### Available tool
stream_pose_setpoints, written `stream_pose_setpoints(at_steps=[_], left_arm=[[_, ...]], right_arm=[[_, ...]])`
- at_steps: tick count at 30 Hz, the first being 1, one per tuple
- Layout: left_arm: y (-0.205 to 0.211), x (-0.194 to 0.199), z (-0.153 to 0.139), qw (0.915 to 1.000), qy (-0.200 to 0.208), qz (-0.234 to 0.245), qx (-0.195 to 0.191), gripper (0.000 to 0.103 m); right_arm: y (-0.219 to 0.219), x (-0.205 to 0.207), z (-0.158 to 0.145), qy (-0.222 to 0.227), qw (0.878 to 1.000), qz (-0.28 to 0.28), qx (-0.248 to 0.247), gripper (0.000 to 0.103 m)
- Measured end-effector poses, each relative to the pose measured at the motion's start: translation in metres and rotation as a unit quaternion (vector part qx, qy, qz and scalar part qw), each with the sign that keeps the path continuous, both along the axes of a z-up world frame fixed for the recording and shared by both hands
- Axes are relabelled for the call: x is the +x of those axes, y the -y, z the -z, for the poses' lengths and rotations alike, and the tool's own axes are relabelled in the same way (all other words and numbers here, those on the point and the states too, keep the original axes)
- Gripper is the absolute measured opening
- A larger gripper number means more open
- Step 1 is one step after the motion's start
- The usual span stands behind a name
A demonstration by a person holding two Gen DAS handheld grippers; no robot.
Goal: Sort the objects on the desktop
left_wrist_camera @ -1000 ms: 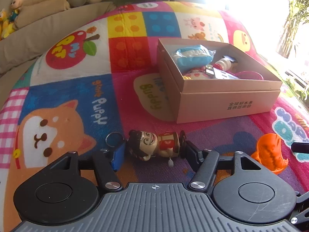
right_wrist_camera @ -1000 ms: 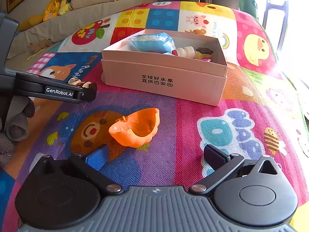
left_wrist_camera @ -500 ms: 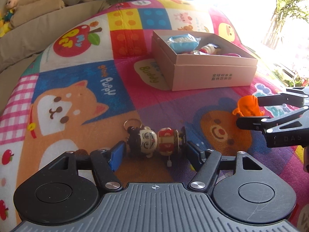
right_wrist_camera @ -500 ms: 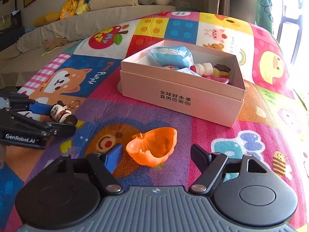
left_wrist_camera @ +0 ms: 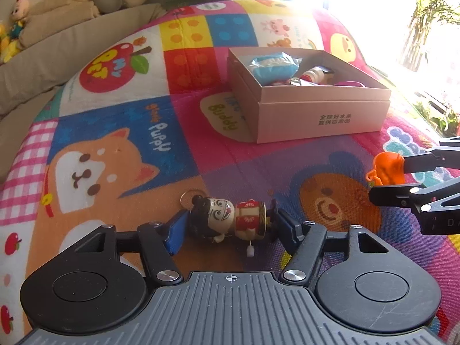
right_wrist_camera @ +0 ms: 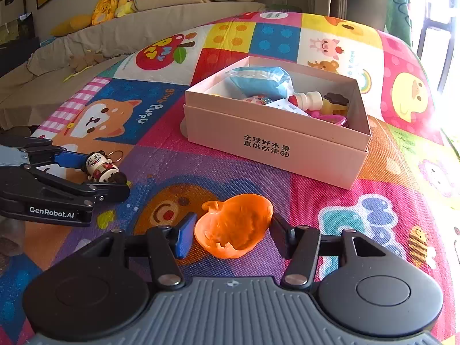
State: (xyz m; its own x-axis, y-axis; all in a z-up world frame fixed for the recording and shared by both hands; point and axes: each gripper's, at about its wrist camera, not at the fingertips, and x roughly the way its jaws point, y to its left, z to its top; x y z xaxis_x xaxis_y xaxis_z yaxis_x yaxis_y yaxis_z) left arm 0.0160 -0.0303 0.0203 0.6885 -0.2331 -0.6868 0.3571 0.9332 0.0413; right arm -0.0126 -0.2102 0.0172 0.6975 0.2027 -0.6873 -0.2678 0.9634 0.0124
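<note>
Orange pumpkin shell sits on the colourful play mat between the closing jaws of the right gripper, both pads at its sides, while the left gripper, also closing, pinches a small figurine keychain near the pink box.

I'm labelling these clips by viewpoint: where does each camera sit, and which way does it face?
Left wrist: on the left gripper, looking down along its fingers at a painted doll keychain between them, jaws closing; the right gripper shows at right.
Right wrist: on the right gripper, facing an orange plastic pumpkin shell between its closing jaws; the left gripper shows at left.
Shared: the open pink cardboard box on the colourful cartoon play mat, both toys.
</note>
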Motion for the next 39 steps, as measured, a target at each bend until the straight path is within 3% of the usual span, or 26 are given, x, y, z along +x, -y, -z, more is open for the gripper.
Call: stream_pose_setpoints(at_steps=[5, 10, 13, 16, 22, 25, 31, 36, 39], left_arm=[[0.013, -0.009, -0.038, 0.9981, 0.054, 0.028, -0.006, 0.069], [0.047, 0.006, -0.093, 0.9884, 0.135, 0.067, -0.02, 0.069], [0.07, 0.023, -0.109, 0.9832, 0.162, 0.081, -0.02, 0.069], [0.081, 0.037, -0.113, 0.9838, 0.157, 0.082, -0.026, 0.069], [0.073, 0.054, -0.099, 0.9879, 0.135, 0.068, -0.032, 0.069], [0.07, 0.063, -0.09, 0.9899, 0.123, 0.063, -0.032, 0.069], [0.084, 0.082, -0.07, 0.9922, 0.099, 0.068, -0.034, 0.069], [0.104, 0.094, -0.069, 0.9862, 0.155, 0.049, -0.03, 0.071], [0.101, 0.094, -0.073, 0.9872, 0.149, 0.046, -0.033, 0.081]], right_arm=[[0.019, -0.016, -0.031, 0.025, 1.0, 0.003, 0.007, 0.056], [0.054, -0.025, -0.111, 0.112, 0.992, 0.02, 0.056, 0.056], [0.068, -0.006, -0.149, 0.146, 0.987, 0.039, 0.057, 0.056], [0.078, 0.029, -0.167, 0.16, 0.984, 0.06, 0.054, 0.056], [0.09, 0.133, -0.156, 0.118, 0.984, 0.09, 0.095, 0.056], [0.085, 0.162, -0.143, 0.111, 0.984, 0.104, 0.09, 0.059], [0.099, 0.136, -0.134, 0.128, 0.98, 0.11, 0.105, 0.077], [0.12, 0.105, -0.125, 0.11, 0.978, 0.116, 0.131, 0.081], [0.124, 0.087, -0.116, 0.107, 0.979, 0.12, 0.123, 0.086]])
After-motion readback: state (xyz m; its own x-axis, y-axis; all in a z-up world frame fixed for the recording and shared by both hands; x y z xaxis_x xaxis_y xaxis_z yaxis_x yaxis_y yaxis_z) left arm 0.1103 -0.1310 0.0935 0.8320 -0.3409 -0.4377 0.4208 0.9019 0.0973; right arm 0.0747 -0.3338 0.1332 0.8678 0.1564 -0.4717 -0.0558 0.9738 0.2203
